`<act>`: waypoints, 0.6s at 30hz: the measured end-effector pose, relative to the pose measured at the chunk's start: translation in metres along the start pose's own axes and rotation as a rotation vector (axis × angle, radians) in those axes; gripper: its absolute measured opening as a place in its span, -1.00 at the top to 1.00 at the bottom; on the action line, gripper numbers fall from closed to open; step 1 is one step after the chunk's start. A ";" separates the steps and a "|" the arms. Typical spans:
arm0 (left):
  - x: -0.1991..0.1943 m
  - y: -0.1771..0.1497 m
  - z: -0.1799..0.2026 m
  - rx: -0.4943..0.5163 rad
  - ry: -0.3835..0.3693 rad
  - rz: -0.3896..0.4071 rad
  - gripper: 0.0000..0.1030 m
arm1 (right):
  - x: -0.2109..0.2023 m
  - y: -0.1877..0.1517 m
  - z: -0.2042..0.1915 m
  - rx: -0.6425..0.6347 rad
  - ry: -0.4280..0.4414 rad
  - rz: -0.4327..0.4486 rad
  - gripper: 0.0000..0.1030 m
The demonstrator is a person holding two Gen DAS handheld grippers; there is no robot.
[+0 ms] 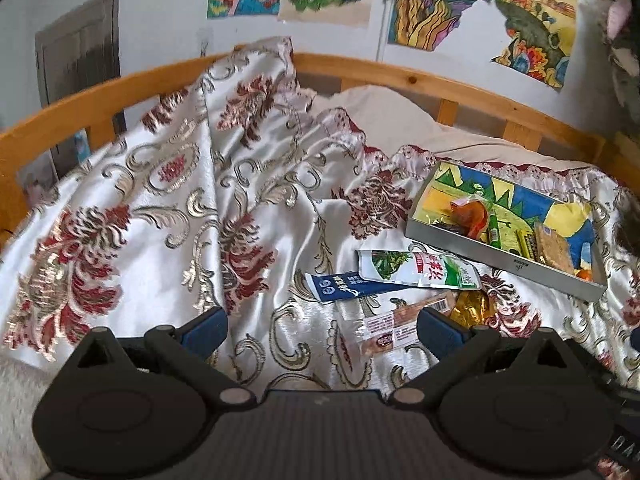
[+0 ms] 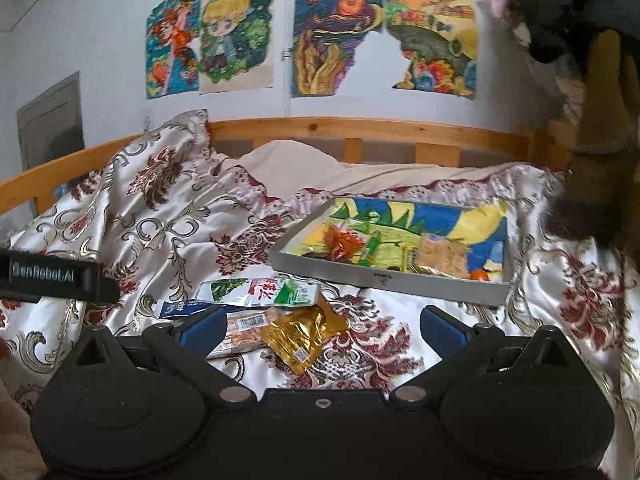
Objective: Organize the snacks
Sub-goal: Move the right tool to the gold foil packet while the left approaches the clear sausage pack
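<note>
A shallow grey box [image 1: 496,258] [image 2: 384,278] with a colourful painted bottom lies on the bedspread and holds several snacks. In front of it lie loose packets: a white-green packet [image 1: 420,270] [image 2: 260,290], a blue packet [image 1: 344,286] [image 2: 176,307], a clear meat-stick packet [image 1: 396,330] [image 2: 246,330] and a gold packet [image 1: 472,308] [image 2: 300,334]. My left gripper [image 1: 322,330] hovers open just before the packets, empty. My right gripper [image 2: 322,330] is open too, with the gold packet between its fingers but not pinched. The left gripper's body [image 2: 52,276] shows at the left edge of the right wrist view.
A satin floral bedspread [image 1: 160,208] [image 2: 140,208] is bunched up high on the left. A wooden bed rail [image 1: 400,74] [image 2: 360,128] runs behind, with drawings on the wall above it. A dark plush object [image 2: 592,120] hangs at the right.
</note>
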State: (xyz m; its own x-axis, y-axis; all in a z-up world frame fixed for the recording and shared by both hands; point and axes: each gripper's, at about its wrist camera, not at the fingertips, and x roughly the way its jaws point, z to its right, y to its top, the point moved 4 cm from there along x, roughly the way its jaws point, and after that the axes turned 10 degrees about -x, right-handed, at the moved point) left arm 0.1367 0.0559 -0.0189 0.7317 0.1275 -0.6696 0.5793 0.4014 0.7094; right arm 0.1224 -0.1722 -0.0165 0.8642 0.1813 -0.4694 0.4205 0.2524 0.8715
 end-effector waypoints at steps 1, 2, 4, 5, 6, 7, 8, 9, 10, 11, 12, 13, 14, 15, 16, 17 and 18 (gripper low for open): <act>0.003 0.002 -0.001 -0.008 -0.002 -0.013 -0.99 | 0.001 0.000 -0.001 -0.013 -0.001 0.012 -0.99; 0.007 0.005 -0.001 -0.013 0.001 -0.024 -0.99 | 0.002 0.001 -0.002 -0.030 0.000 0.022 -0.99; 0.011 0.010 -0.001 -0.010 -0.004 -0.039 -0.99 | 0.004 0.003 -0.003 -0.061 0.001 0.036 -0.99; 0.013 0.013 -0.001 -0.005 -0.010 -0.046 -0.99 | 0.004 0.003 -0.004 -0.071 0.003 0.045 -0.99; 0.015 0.017 0.000 0.002 -0.014 -0.051 -0.99 | 0.006 0.004 -0.004 -0.082 0.006 0.051 -0.99; 0.017 0.021 0.001 0.011 -0.020 -0.052 -0.99 | 0.008 0.003 -0.005 -0.094 0.012 0.053 -0.99; 0.020 0.025 0.003 0.025 -0.031 -0.057 -0.99 | 0.010 0.003 -0.006 -0.104 0.017 0.052 -0.99; 0.024 0.029 0.004 0.040 -0.042 -0.066 -0.99 | 0.013 0.002 -0.008 -0.115 0.021 0.049 -0.99; 0.028 0.032 0.006 0.057 -0.057 -0.080 -0.99 | 0.016 0.001 -0.010 -0.128 0.026 0.042 -0.99; 0.034 0.035 0.008 0.074 -0.070 -0.096 -0.99 | 0.019 0.000 -0.012 -0.140 0.030 0.034 -0.99; 0.041 0.037 0.009 0.092 -0.081 -0.110 -0.99 | 0.023 -0.002 -0.013 -0.153 0.031 0.025 -0.99; 0.047 0.038 0.009 0.107 -0.091 -0.123 -0.99 | 0.026 -0.003 -0.015 -0.161 0.031 0.019 -0.99; 0.052 0.038 0.010 0.116 -0.096 -0.137 -0.99 | 0.028 -0.004 -0.016 -0.167 0.031 0.015 -0.99; 0.060 0.038 0.012 0.125 -0.106 -0.159 -0.99 | 0.030 -0.005 -0.017 -0.172 0.032 0.013 -0.99; 0.066 0.037 0.013 0.132 -0.120 -0.179 -0.99 | 0.032 -0.006 -0.018 -0.179 0.034 0.011 -0.99; 0.071 0.035 0.015 0.143 -0.136 -0.197 -0.99 | 0.034 -0.006 -0.018 -0.188 0.036 0.008 -0.99; 0.075 0.033 0.017 0.158 -0.144 -0.214 -0.99 | 0.036 -0.007 -0.018 -0.197 0.037 0.004 -0.99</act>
State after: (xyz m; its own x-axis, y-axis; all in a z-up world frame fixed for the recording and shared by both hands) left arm 0.2172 0.0629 -0.0422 0.6242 -0.0795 -0.7772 0.7661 0.2574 0.5889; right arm 0.1453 -0.1501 -0.0422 0.8534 0.2171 -0.4739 0.3512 0.4322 0.8305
